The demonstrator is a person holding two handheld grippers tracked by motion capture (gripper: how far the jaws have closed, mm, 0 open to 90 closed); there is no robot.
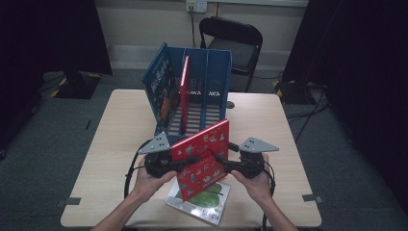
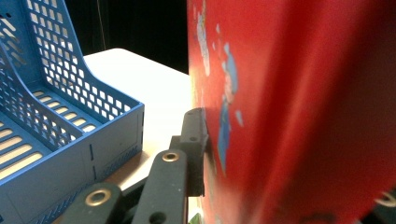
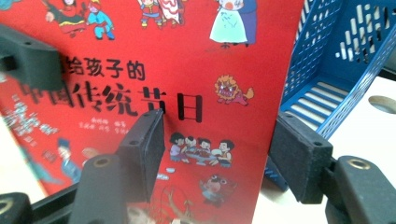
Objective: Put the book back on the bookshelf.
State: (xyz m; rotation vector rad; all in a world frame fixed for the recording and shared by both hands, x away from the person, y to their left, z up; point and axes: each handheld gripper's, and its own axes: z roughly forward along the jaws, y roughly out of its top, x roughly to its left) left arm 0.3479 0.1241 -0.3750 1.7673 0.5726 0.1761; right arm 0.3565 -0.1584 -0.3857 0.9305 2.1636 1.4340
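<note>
A red picture book [image 1: 204, 154] is held tilted on edge above the table, between my two grippers. My left gripper [image 1: 190, 161] is shut on its left side, and one pad [image 2: 194, 140] presses flat on the red cover [image 2: 299, 102]; the other jaw is hidden behind the book. My right gripper [image 1: 219, 159] stands open at the book's other side. Its jaws straddle the edge of the book [image 3: 187, 70] with gaps showing around the right gripper [image 3: 224, 154]. A finger of the left gripper [image 3: 28, 60] shows on the cover farther off.
A blue file rack [image 1: 207, 91] stands behind the book, with a blue book [image 1: 161, 86] and a red book [image 1: 184, 94] upright in it. A green and white book [image 1: 204, 199] lies flat near the table's front edge [image 1: 120, 211]. A black chair [image 1: 235, 43] stands beyond the table.
</note>
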